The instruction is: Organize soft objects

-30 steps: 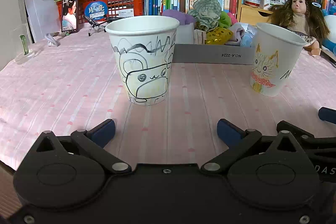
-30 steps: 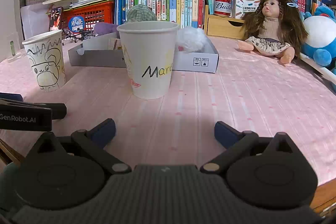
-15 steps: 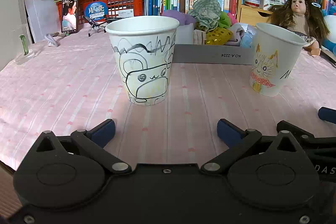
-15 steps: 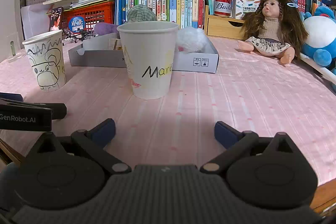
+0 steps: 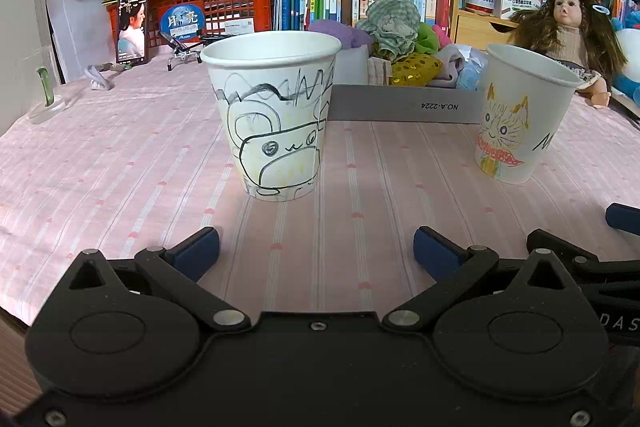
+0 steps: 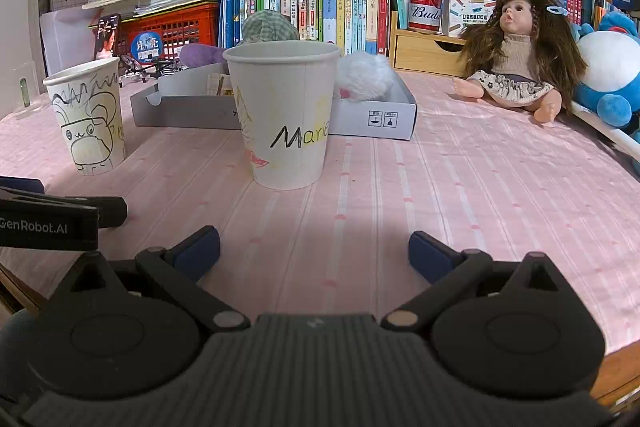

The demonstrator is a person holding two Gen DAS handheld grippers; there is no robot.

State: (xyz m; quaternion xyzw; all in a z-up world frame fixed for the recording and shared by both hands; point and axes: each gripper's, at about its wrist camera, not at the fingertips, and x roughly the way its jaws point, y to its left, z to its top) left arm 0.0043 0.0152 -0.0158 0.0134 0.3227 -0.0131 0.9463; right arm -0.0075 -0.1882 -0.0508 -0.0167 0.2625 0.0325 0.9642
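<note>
1. Left claw (image 5: pixel 316 247): spread wide, nothing held, low over the counter (image 5: pixel 120 167). The bear cup (image 5: pixel 276 115) is seen upright just ahead of it, slightly to its left.
2. Right claw (image 6: pixel 314 249): spread wide, nothing held. The Marie cup (image 6: pixel 284 115) is seen upright straight ahead of it.
3. Soft things (image 5: pixel 400 39) are piled in the grey box (image 5: pixel 400 107), beyond both cups as seen from either claw: a checked cloth, purple, green and gold pieces, and a white fluffy one (image 6: pixel 364 75) behind the Marie cup.
4. The cup interiors are not seen from this low angle; whether anything lies inside cannot be told. The scene would fit sorting still ahead or cups already filled and more left in the box.
5. Risk, judged: each cup stands between a claw and the box. A straight low reach could knock a light paper cup over or push it along the cloth.
6. Risk, judged: the pile is tangled. One pinch may drag out a neighbour, or slip off a fluffy surface.
7. Risk, judged: the box is light card and could slide or tip if snagged at its wall.
8. Risk, judged: the claws sit close side by side; crossing reaches could collide.
</note>
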